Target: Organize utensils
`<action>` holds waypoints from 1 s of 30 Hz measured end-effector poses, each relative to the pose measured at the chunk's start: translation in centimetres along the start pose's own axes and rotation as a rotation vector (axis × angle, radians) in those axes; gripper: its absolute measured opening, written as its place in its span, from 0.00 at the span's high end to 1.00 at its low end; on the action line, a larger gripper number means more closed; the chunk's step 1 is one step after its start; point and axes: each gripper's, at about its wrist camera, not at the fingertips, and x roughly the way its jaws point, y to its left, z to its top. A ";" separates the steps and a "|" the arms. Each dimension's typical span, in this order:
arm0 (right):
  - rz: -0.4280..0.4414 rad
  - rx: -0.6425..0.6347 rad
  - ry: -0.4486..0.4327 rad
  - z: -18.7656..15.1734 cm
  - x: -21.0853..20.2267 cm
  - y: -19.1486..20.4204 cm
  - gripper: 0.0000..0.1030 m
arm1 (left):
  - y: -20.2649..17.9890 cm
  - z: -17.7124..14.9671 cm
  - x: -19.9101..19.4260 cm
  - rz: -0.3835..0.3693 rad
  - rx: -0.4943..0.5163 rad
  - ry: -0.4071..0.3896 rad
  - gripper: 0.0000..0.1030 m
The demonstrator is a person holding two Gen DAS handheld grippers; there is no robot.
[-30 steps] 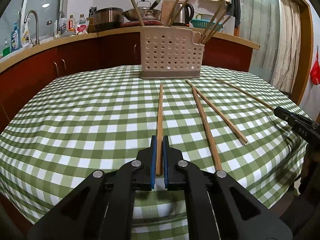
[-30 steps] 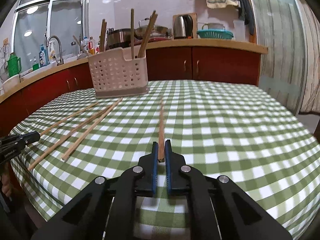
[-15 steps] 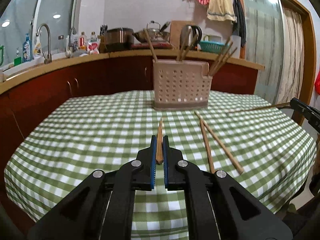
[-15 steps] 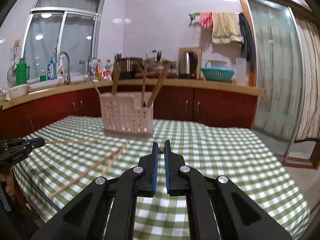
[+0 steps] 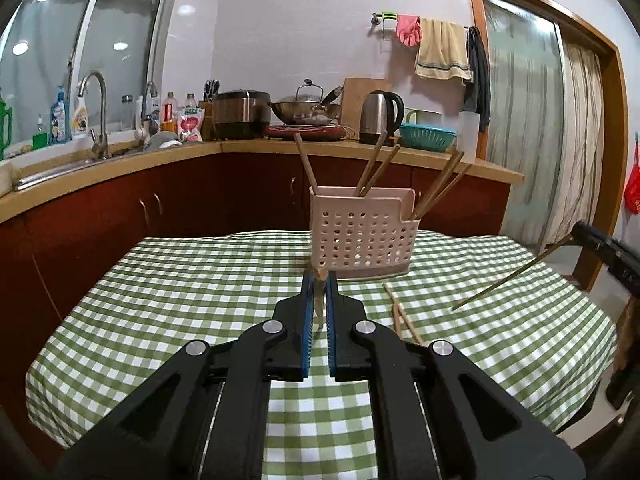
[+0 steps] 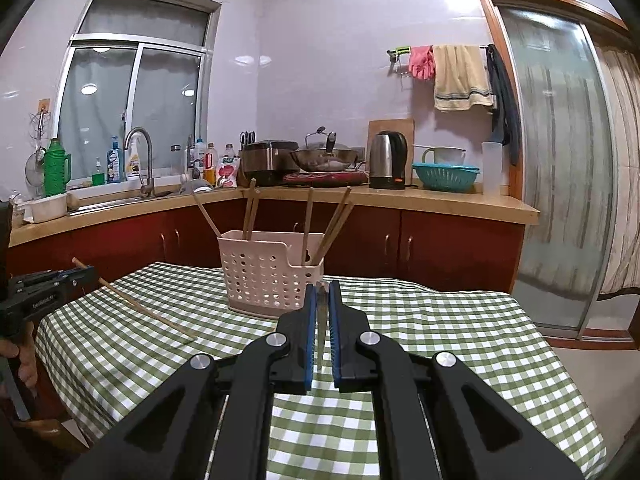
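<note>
Holding left tongs (image 5: 319, 280) low and level over table (image 5: 180, 280), aimed straight at utensil basket (image 5: 362, 236). Clenched on left-held chopstick (image 5: 318, 300), seen nearly end-on between blue pads (image 5: 306, 320); from right wrist view same left tongs (image 6: 80, 276) at far left edge, gripped by bare hand (image 6: 24, 364), with the stick (image 6: 140, 308) slanting down toward the cloth, tip close to it, contact unclear.

Holding right tongs (image 6: 323, 292) likewise level, pointed at basket (image 6: 272, 280) from the other side. Clamped on right-held chopstick (image 6: 322, 332), again end-on; in left wrist view showing at right edge (image 5: 600, 240) with that stick (image 5: 512, 276) angled down above table, off the cloth.

Counting two chopsticks in tongs, one each. Counting two loose chopsticks (image 5: 404, 316) lying side by side on table, just right of left tongs, near basket. Counting six standing chopsticks (image 6: 308, 216) leaning in basket from right wrist view; only five made out from left. One basket, pale perforated plastic, upright, mid-table.

Noting green-and-white checked cloth over table. Noting kitchen behind: red-brown cabinets (image 6: 440, 248), faucet (image 6: 140, 160), steel kettle (image 6: 387, 160), wok (image 6: 324, 158), teal colander (image 6: 445, 176), window (image 6: 132, 112), towel (image 6: 460, 76) and pink glove (image 6: 422, 62) on rail, glass sliding door (image 6: 560, 160) at right.
</note>
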 end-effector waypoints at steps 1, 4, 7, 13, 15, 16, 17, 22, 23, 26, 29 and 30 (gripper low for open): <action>0.003 0.001 0.004 0.2 0.3 0.0 0.93 | 0.1 0.2 0.1 -0.002 -0.002 -0.001 0.94; 0.001 -0.005 0.005 1.0 1.1 0.2 0.93 | 0.1 1.2 0.8 0.004 0.012 0.000 0.94; 0.003 -0.004 0.005 1.8 2.0 0.1 0.93 | 0.2 2.1 1.6 0.007 0.020 0.005 0.94; 0.011 0.007 0.000 3.4 4.2 -0.1 0.93 | 0.3 3.6 3.2 0.007 0.040 0.003 0.94; 0.010 0.007 -0.005 3.7 4.8 -0.1 0.93 | 0.3 3.9 3.6 0.004 0.040 0.001 0.94; 0.010 0.008 -0.007 3.9 5.0 -0.1 0.93 | 0.3 4.1 3.8 0.001 0.039 0.000 0.94; 0.012 0.011 -0.010 4.0 5.4 -0.1 0.93 | 0.3 4.3 4.1 0.000 0.039 0.000 0.94; 0.013 0.009 -0.015 4.4 6.2 -0.1 0.93 | 0.5 5.0 5.0 -0.009 0.030 0.002 0.94; 0.014 0.010 -0.014 4.5 6.2 -0.1 0.93 | 0.6 5.2 5.2 -0.012 0.025 0.004 0.94; 0.024 0.024 -0.009 4.7 6.4 -0.3 0.93 | 0.9 5.6 5.3 -0.023 0.009 0.001 0.94; 0.029 0.031 -0.016 5.2 6.4 -0.4 0.93 | 1.1 6.3 5.2 -0.036 -0.004 -0.006 0.94; 0.038 0.041 -0.022 5.5 6.3 -0.4 0.93 | 1.1 6.5 5.2 -0.041 -0.009 -0.008 0.94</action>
